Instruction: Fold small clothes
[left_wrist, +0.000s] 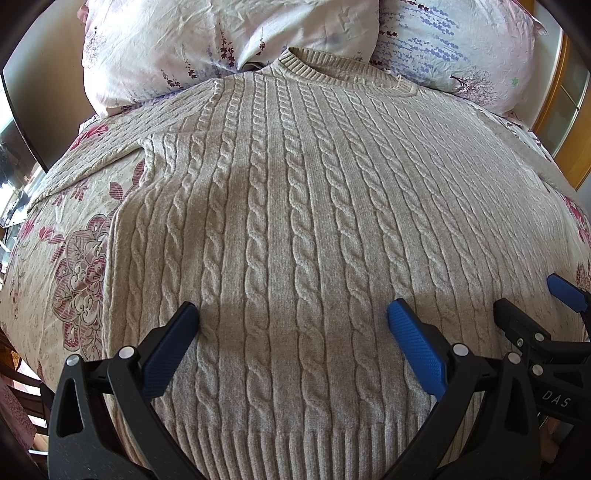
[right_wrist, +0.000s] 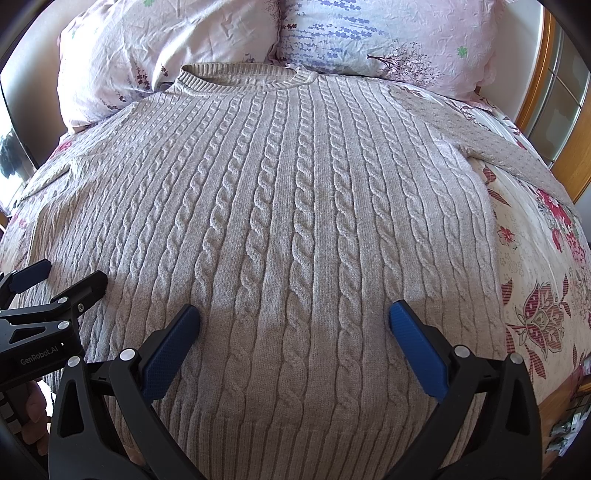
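A beige cable-knit sweater (left_wrist: 295, 206) lies flat and spread out on a bed, neck toward the pillows, ribbed hem toward me. It also fills the right wrist view (right_wrist: 280, 206). My left gripper (left_wrist: 291, 314) is open and empty, hovering over the lower part of the sweater near the hem. My right gripper (right_wrist: 293, 314) is open and empty, over the same lower part, to the right of the left one. The right gripper shows at the right edge of the left wrist view (left_wrist: 532, 299); the left gripper shows at the left edge of the right wrist view (right_wrist: 70, 277).
The bed has a floral sheet (left_wrist: 74, 236), also showing in the right wrist view (right_wrist: 535, 266). Two floral pillows (left_wrist: 207, 40) (right_wrist: 388, 37) lie at the head. A wooden frame (right_wrist: 535, 92) stands at the right. The sweater's sleeves stretch out to both sides (right_wrist: 517, 155).
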